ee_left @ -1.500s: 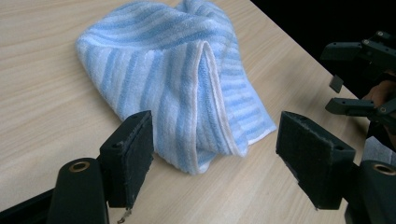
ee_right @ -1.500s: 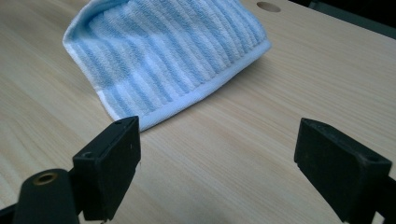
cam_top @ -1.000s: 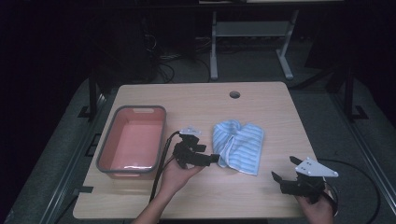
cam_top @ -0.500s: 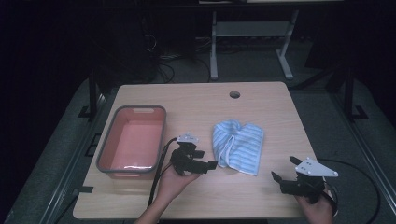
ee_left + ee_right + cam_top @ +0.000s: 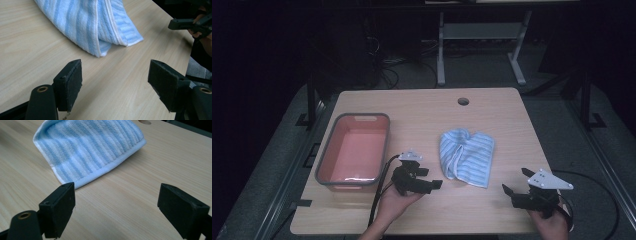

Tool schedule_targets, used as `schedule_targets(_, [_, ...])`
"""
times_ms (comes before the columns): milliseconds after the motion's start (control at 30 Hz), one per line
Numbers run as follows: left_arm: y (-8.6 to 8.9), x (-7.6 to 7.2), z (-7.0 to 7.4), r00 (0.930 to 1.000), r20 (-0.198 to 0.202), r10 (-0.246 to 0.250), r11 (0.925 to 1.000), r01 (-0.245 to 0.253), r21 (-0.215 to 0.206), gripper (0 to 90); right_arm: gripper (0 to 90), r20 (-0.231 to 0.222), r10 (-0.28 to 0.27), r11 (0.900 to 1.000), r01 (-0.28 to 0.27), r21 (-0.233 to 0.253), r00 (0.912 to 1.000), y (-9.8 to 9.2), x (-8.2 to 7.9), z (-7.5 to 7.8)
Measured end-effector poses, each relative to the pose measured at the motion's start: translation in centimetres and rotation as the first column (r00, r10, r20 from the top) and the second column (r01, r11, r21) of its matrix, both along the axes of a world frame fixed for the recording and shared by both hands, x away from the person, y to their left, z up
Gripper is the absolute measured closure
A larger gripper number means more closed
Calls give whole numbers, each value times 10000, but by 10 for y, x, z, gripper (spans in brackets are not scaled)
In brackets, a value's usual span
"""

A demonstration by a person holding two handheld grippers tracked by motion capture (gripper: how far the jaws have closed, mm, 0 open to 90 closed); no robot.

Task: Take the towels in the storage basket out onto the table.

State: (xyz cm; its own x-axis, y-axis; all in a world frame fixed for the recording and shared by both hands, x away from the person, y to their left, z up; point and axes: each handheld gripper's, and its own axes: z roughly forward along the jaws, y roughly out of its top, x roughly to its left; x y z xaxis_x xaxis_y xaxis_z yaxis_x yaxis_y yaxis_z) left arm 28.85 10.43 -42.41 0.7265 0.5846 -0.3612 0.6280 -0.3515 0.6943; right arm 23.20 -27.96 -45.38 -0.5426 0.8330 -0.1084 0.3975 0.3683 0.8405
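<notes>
A blue and white striped towel (image 5: 467, 156) lies crumpled at the middle of the wooden table (image 5: 422, 110). My left gripper (image 5: 434, 180) sits just left of its near edge, open and holding nothing. In the left gripper view the towel (image 5: 95, 22) lies a short way ahead of the left gripper (image 5: 115, 77). My right gripper (image 5: 514, 186) rests open near the table's front right corner. The towel's hemmed corner (image 5: 90, 152) lies ahead and to the left of the right gripper (image 5: 117, 205) in the right gripper view.
A pink bin with a grey rim (image 5: 331, 150) stands at the table's left side. A round cable hole (image 5: 463, 101) sits near the far edge. The other hand and its gripper (image 5: 192, 23) appear at the far right of the left gripper view.
My left gripper has drawn back toward the front edge, a little away from the towel. The right gripper and the towel have stayed in place.
</notes>
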Motion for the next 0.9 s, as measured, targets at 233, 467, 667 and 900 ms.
schedule_targets(233, [3, -7, -3, 9999, -3, -141, 9999, 141, 65, 269, 142, 20, 26, 10000, -26, -10, 10000, 0, 0, 0])
schedule_targets(467, [5, -13, -5, 9998, -57, -193, 9997, 193, 146, 270, 141, 14, 51, 10000, -51, -66, 10000, 0, 0, -1])
schedule_targets(667, [9, -16, -10, 9997, -158, -186, 9997, 188, 130, 270, 141, -19, 35, 10000, -35, -50, 10000, 0, -1, -1])
schedule_targets(900, [12, -20, -18, 9996, -240, -171, 9997, 175, 197, 270, 141, -64, 29, 10000, -29, -52, 10000, 0, -1, -3])
